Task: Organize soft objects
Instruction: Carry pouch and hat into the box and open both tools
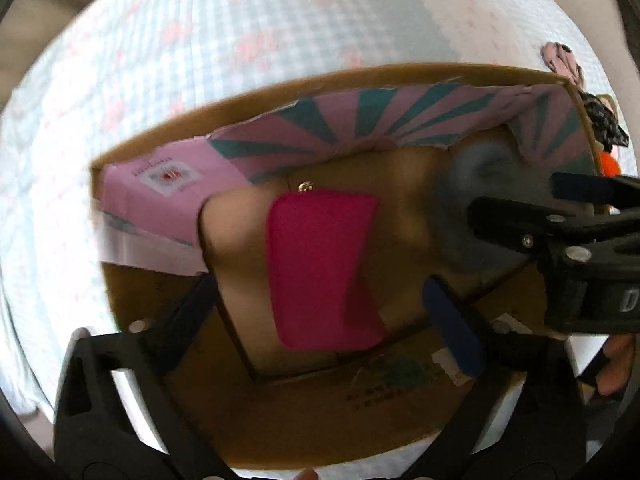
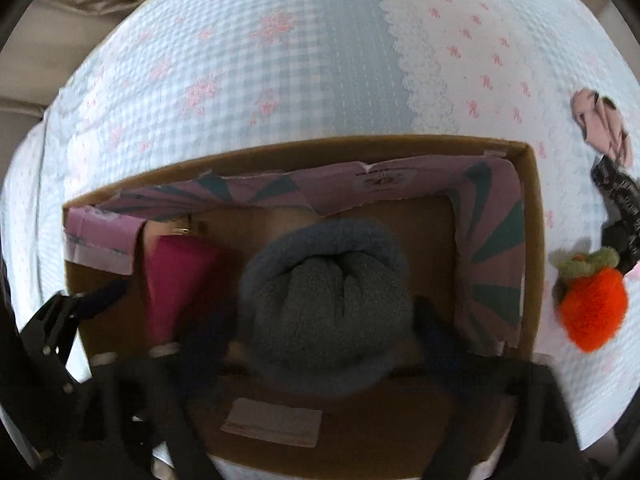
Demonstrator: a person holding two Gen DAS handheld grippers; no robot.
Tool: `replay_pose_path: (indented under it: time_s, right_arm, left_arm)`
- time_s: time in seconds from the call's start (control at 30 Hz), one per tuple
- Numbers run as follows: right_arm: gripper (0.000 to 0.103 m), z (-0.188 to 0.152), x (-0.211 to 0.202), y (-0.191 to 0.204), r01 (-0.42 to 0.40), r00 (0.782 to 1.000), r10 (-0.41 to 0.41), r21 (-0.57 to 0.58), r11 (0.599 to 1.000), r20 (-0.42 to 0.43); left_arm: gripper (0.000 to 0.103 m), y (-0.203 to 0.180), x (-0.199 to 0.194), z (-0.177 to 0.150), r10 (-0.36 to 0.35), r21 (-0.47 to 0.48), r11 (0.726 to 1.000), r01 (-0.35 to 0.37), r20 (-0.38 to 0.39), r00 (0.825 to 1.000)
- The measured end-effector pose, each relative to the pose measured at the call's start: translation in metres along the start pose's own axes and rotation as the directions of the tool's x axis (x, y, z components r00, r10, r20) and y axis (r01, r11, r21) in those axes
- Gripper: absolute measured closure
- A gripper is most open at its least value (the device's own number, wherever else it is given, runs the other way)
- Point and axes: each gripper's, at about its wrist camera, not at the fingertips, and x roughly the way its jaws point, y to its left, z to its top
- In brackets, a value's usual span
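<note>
Since both tools point down into the cardboard box [image 2: 534, 240], your left tool [image 1: 340, 292] stands apart over the pink pouch [image 1: 320, 268], your right tool [image 2: 324, 320] apart around the grey beanie [image 2: 328, 300], both dropped inside.

Bed covered by pale blue checked bedspread [image 2: 256, 80] with pink floral print; beige fabric [image 2: 60, 20] beyond its far-left edge.
</note>
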Motion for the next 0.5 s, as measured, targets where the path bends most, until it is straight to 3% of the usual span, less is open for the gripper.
replay_pose_path:
  time_s: [0.13, 0.5]
  right_arm:
    - [0.0, 0.0, 0.004, 0.002, 0.003, 1.0, -0.003, -0.014, 1.0, -0.001]
    - [0.0, -0.012, -0.017, 0.009, 0.0, 0.998, 0.002, -0.032, 0.999, 0.063]
  left_arm:
    - [0.0, -0.008, -0.002, -0.007, -0.007, 0.029, 1.0, 0.007, -0.005, 1.0]
    - [0.0, -0.005, -0.035, -0.025, -0.018, -0.021, 1.0, 0.02, 0.052, 0.998]
